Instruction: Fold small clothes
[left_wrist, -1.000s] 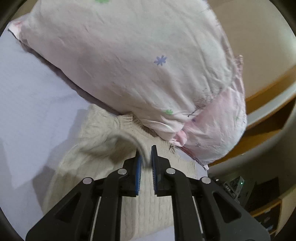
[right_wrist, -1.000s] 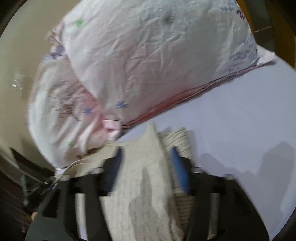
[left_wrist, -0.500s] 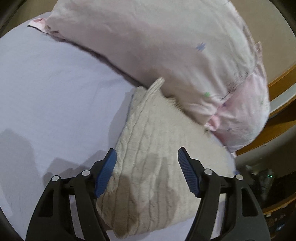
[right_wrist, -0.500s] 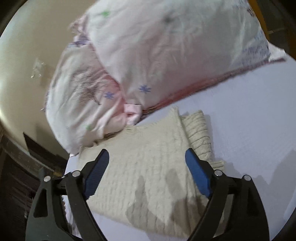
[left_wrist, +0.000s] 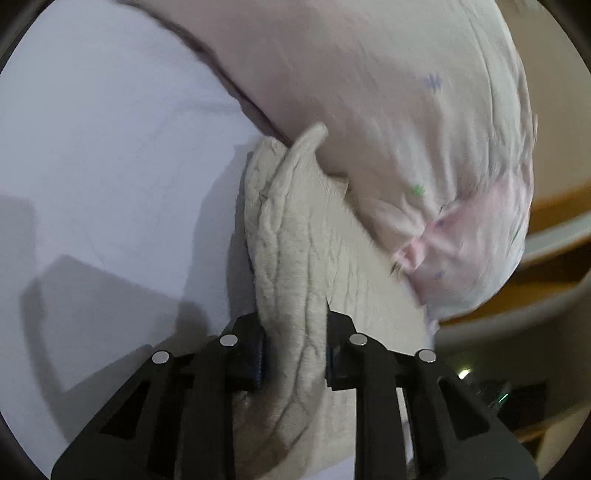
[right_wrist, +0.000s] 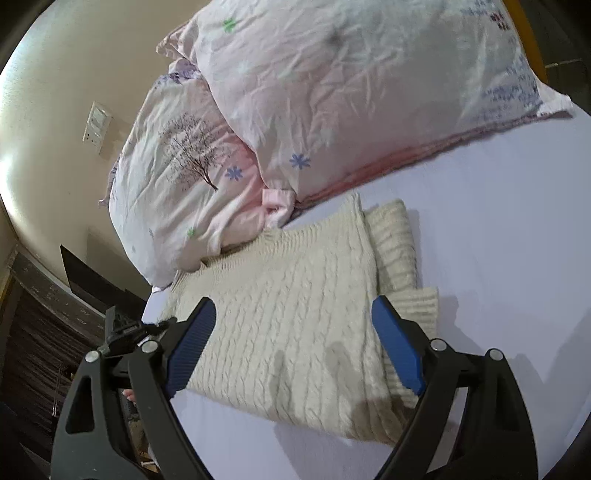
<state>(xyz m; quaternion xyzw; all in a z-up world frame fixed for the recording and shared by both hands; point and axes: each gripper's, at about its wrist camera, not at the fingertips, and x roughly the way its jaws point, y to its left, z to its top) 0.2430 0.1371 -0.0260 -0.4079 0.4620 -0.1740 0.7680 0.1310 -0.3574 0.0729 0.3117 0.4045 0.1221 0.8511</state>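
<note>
On the pale sheet (right_wrist: 498, 221), hard against the pillows (right_wrist: 314, 92), lies a cream cable-knit sweater (right_wrist: 295, 314), folded into a thick pad. Its far edge touches the lower pillow (right_wrist: 177, 177), the one printed with a bare tree; a ribbed cuff sticks out on the side away from that pillow.

From the left wrist view the left gripper (left_wrist: 294, 350) is clenched on a thick fold of the sweater (left_wrist: 295, 266), the knit bunched between both blue pads and rising in a ridge toward the pillow (left_wrist: 406, 110), where one corner pokes up against the pink cover.

From the right wrist view the right gripper (right_wrist: 295, 343) hangs over the sweater's near half with its fingers spread wide, one to each side, holding nothing.
</note>
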